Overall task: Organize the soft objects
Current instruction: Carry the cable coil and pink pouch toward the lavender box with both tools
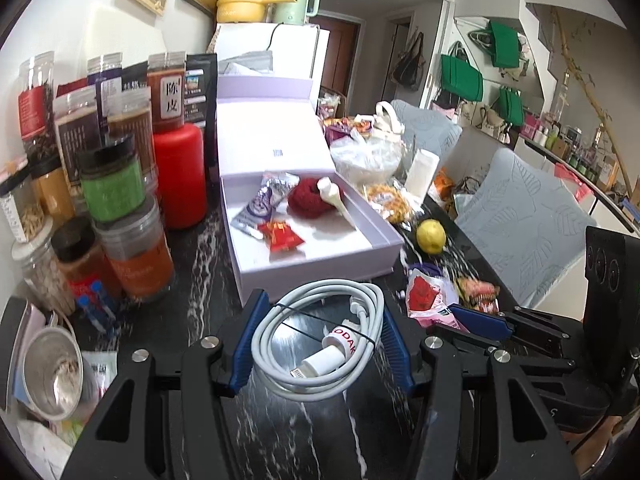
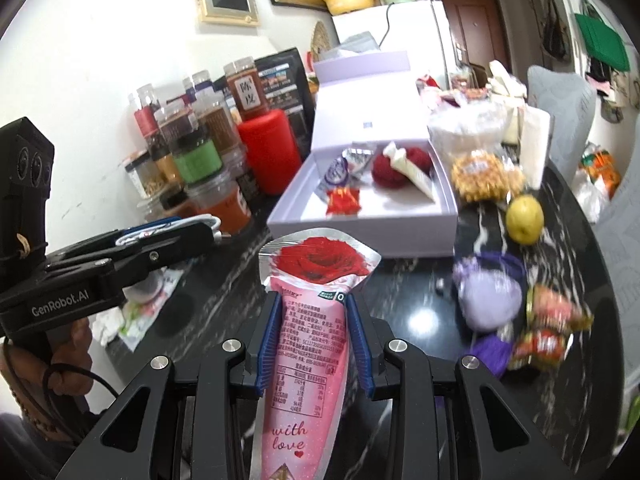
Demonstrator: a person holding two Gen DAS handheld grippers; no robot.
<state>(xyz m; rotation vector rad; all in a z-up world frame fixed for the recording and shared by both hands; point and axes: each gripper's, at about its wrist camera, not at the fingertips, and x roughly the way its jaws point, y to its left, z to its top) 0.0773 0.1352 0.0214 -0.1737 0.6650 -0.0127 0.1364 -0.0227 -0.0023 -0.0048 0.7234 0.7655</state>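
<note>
Left wrist: left gripper clamped across a coiled white cable, raised over the dark table, short of the open lilac box. Light, springy; best pinched across the coil.

Right wrist: right gripper squeezing a pink rose pouch mid-body. Probably light, crinkly, slippery; motion blur at right.

Coiled white cable and pink rose pouch (both held aloft).

Open box stands between jars and lemon.
</note>
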